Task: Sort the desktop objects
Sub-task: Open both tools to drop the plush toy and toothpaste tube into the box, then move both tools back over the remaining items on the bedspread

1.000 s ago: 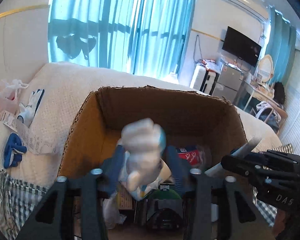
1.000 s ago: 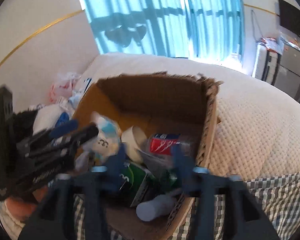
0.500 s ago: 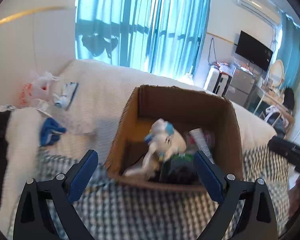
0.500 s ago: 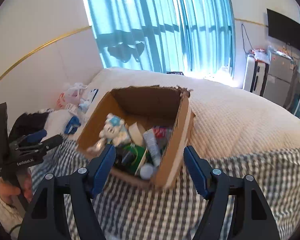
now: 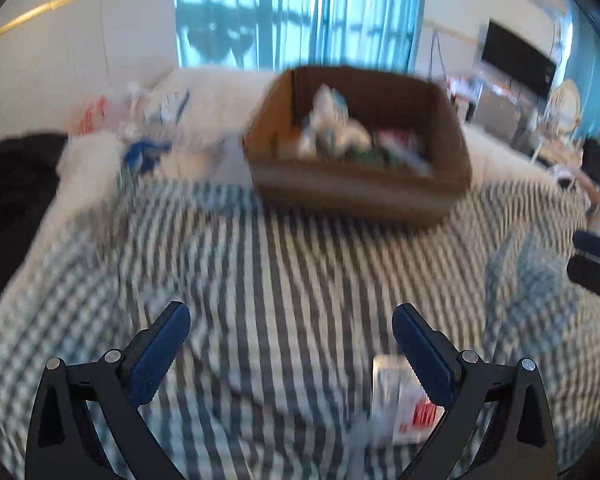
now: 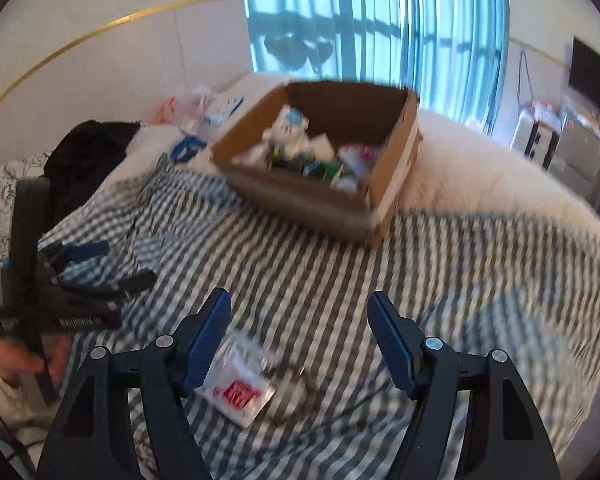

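Note:
The cardboard box (image 5: 360, 192) (image 6: 300, 204) stands on the bed, well ahead of both grippers. It holds several items, among them a white and blue plush toy (image 5: 328, 104) (image 6: 290, 124). My left gripper (image 5: 291, 312) (image 6: 96, 268) hangs over the checked blanket, its jaws opening, with nothing between them. A clear packet with a red label (image 5: 400, 404) (image 6: 240, 388) lies flat on the blanket, just under the left gripper's right finger and by the right gripper's left finger. My right gripper (image 6: 299, 298) (image 5: 596, 260) stands open and empty above it.
A grey-checked blanket (image 6: 420, 280) covers the near bed, with a white quilt (image 6: 480, 160) behind. A black garment (image 6: 88, 148), a blue item (image 6: 188, 146) and plastic bags (image 6: 184, 100) lie at the left. A hand (image 6: 28, 360) holds the left gripper.
Both grippers have pulled back from the box, which now looks smaller and farther. The left gripper let go of the plush toy into the box and opened wide. The packet came into view.

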`<state>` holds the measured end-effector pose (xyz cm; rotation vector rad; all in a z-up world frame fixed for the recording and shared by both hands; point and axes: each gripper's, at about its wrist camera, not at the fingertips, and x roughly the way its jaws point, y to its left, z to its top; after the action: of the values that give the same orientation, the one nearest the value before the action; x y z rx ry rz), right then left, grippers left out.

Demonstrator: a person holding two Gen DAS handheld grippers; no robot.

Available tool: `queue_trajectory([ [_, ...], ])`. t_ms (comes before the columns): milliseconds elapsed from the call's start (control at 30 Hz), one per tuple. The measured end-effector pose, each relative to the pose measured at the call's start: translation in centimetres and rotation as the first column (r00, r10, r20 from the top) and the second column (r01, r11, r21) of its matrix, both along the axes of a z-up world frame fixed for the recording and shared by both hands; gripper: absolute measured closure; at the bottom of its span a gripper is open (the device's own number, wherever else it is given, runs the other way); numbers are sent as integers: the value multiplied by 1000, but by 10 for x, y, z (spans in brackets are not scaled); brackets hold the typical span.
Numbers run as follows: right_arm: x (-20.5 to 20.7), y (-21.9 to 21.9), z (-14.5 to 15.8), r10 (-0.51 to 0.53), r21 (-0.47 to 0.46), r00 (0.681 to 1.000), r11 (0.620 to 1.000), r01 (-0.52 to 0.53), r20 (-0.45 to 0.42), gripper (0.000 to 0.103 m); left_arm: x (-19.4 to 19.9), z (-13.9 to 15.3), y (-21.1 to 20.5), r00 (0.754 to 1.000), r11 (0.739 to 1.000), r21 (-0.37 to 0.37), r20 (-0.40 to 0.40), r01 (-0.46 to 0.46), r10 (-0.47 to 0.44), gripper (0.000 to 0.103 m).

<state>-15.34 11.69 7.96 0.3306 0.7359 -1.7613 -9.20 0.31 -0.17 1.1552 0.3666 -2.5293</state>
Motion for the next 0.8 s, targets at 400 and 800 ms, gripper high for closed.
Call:
queue_trajectory([
  [400,-44,-3,-80,-188,125,981,973,192,-42,32,2,-80,80,941,953,88,157,288,-299,0],
  [800,-60,1,-77,-214,132,976,969,207,39,32,-30,-106,139,858,884,34,225,466,-461,8],
])
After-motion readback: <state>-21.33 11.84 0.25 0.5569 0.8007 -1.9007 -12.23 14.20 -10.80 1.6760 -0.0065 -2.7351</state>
